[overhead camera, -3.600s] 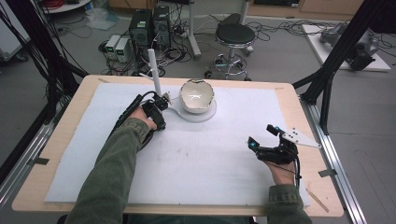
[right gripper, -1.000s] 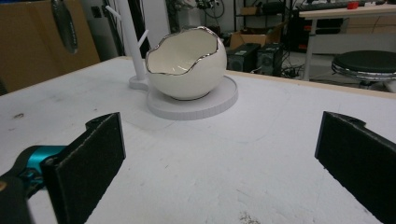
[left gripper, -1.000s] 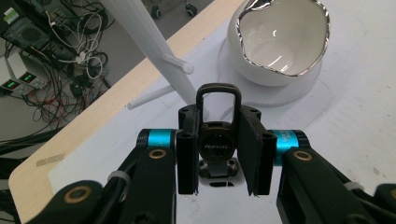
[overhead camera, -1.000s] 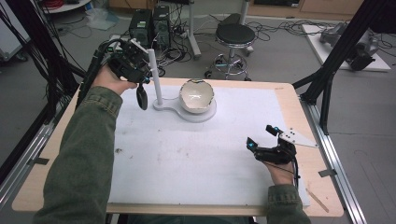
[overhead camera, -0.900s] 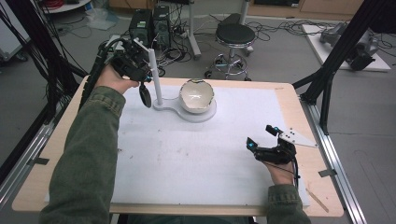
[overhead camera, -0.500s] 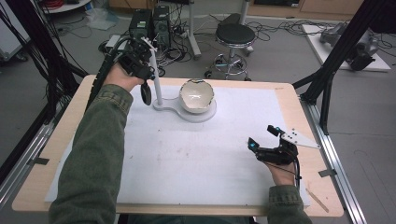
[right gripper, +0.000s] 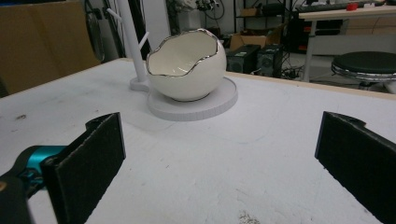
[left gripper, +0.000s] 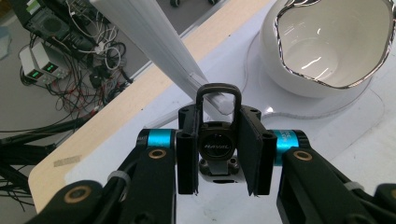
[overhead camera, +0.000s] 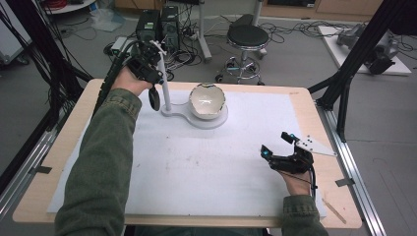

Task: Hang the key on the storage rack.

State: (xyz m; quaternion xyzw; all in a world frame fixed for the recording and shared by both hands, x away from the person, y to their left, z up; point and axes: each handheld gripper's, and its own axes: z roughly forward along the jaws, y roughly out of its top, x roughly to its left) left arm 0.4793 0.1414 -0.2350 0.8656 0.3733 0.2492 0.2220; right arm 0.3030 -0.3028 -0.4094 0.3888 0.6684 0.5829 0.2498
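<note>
Hanging step in hand: the left tongs [left gripper: 219, 154], clamped on a black carabiner-like clip [left gripper: 218, 140], hold its loop against a peg of the white stand [overhead camera: 164, 83] beside the bowl [overhead camera: 207, 101]; next, thread and release; right tongs [overhead camera: 281, 145] rest agape on the table [overhead camera: 305, 105].

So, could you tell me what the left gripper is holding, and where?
The left gripper clamps a black key fob by its sides, loop end out.

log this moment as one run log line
left gripper: shut on black key fob, loop at white stand peg | right gripper: open on table
</note>
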